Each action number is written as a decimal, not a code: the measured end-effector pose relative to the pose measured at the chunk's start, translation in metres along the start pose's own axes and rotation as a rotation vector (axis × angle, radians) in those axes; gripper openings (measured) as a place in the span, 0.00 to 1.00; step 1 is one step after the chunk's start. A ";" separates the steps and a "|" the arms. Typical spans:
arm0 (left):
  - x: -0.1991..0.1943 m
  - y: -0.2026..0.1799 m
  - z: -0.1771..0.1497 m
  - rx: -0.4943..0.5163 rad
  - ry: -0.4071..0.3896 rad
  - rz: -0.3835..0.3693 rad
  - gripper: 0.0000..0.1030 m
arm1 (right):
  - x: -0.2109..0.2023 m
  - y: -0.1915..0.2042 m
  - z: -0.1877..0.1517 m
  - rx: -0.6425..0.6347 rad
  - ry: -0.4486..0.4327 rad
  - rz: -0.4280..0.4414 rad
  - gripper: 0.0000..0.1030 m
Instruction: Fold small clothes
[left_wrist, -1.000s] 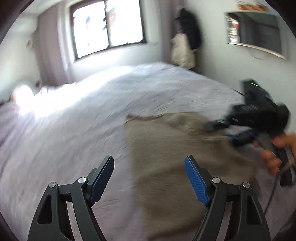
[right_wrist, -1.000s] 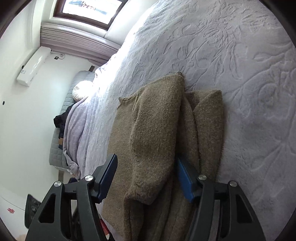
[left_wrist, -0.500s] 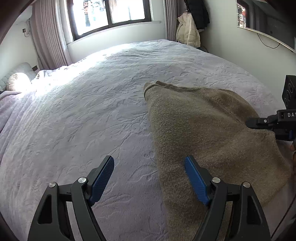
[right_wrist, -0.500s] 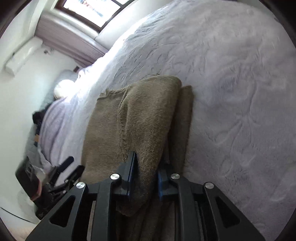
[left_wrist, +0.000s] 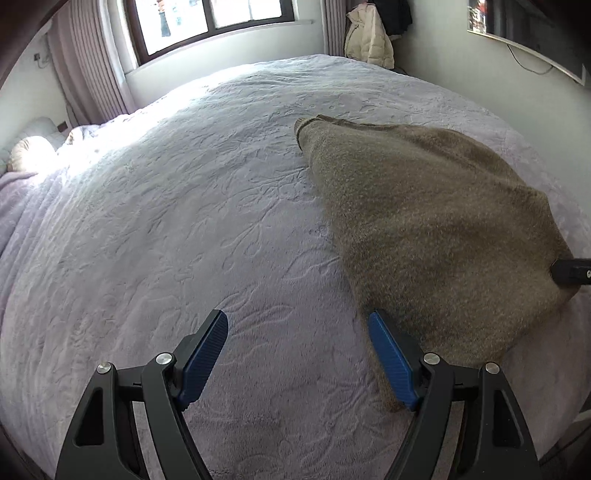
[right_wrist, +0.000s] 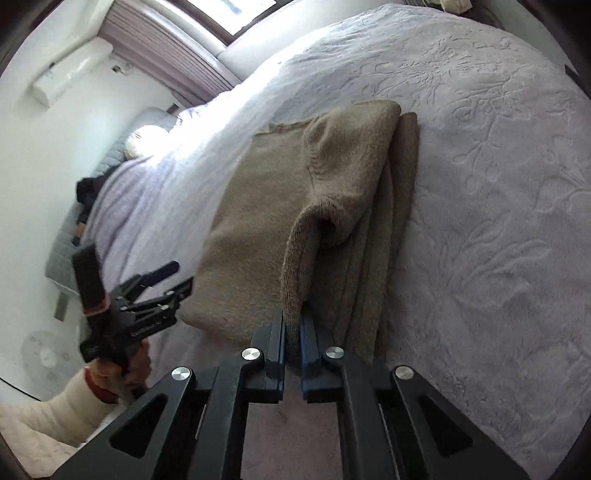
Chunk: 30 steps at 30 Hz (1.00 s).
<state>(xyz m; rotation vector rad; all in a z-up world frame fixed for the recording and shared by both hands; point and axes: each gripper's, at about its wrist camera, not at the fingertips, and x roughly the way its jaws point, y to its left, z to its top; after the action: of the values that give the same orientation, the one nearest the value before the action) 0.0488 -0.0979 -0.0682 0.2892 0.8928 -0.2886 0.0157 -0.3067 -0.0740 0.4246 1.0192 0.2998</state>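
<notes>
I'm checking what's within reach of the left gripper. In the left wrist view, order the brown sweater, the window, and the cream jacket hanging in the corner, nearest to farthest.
1. Brown sweater: on the bed, beside the right finger of the left gripper.
2. and 3. Window and cream jacket: both past the bed's far end, window centre-left, jacket right; too close to call.

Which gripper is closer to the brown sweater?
The right. The right gripper is shut on the brown sweater's edge, lifting it. The left gripper is open above the bedspread, just beside the sweater's near edge.
</notes>
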 end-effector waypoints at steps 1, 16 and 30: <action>0.001 -0.002 -0.003 0.011 0.007 0.006 0.77 | 0.001 -0.002 -0.002 0.014 -0.011 -0.022 0.06; 0.010 -0.002 -0.026 -0.063 0.051 0.029 0.77 | -0.017 -0.014 0.000 0.202 -0.173 0.064 0.73; 0.001 0.004 -0.031 -0.105 0.083 0.017 0.77 | 0.024 -0.029 0.010 0.228 -0.124 -0.022 0.13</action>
<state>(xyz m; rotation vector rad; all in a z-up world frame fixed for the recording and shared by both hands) 0.0288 -0.0830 -0.0865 0.2121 0.9838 -0.2141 0.0371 -0.3242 -0.1017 0.6300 0.9392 0.1353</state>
